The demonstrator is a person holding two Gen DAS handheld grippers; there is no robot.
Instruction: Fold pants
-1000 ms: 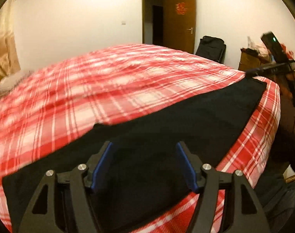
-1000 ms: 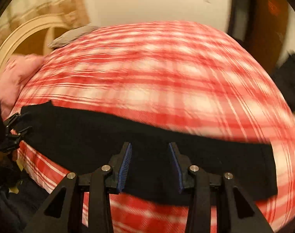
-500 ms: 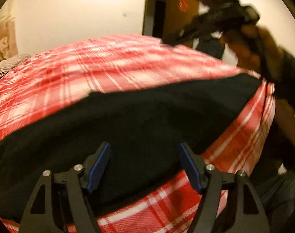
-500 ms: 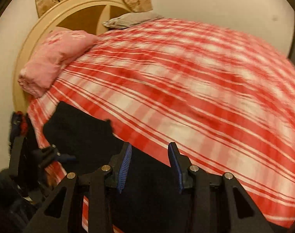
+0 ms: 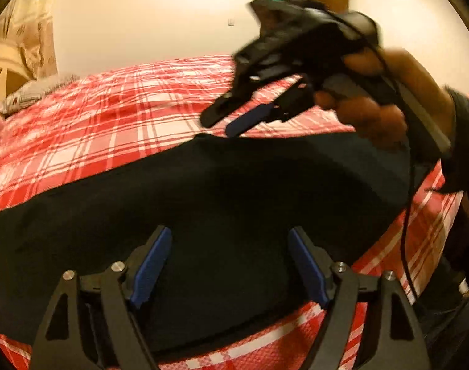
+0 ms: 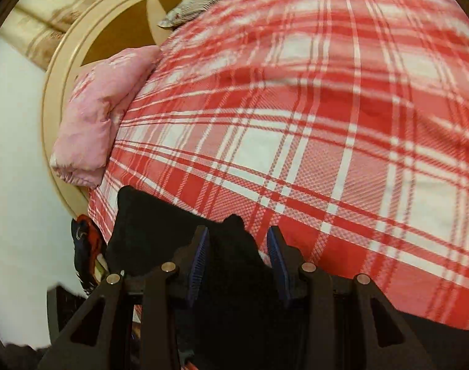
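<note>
Left wrist view: black pants (image 5: 222, 203) stretch lengthwise across plaid bed (image 5: 117, 123).

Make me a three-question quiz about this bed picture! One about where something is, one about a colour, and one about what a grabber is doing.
1. Where do the black pants lie?
A. On the plaid bedspread
B. On the floor
C. On a chair

2. What colour is the pillow by the headboard?
A. Green
B. Pink
C. Blue

3. How are the left gripper jaws?
A. Clamped on the pillow
B. Shut tight on the bedspread
C. Apart, gripping nothing

Answers:
1 A: the pants are spread across the red and white checks.
2 B: the pillow is clearly pink.
3 C: the jaws are opening above the pants, with no cloth pinched between the blue pads.
</note>
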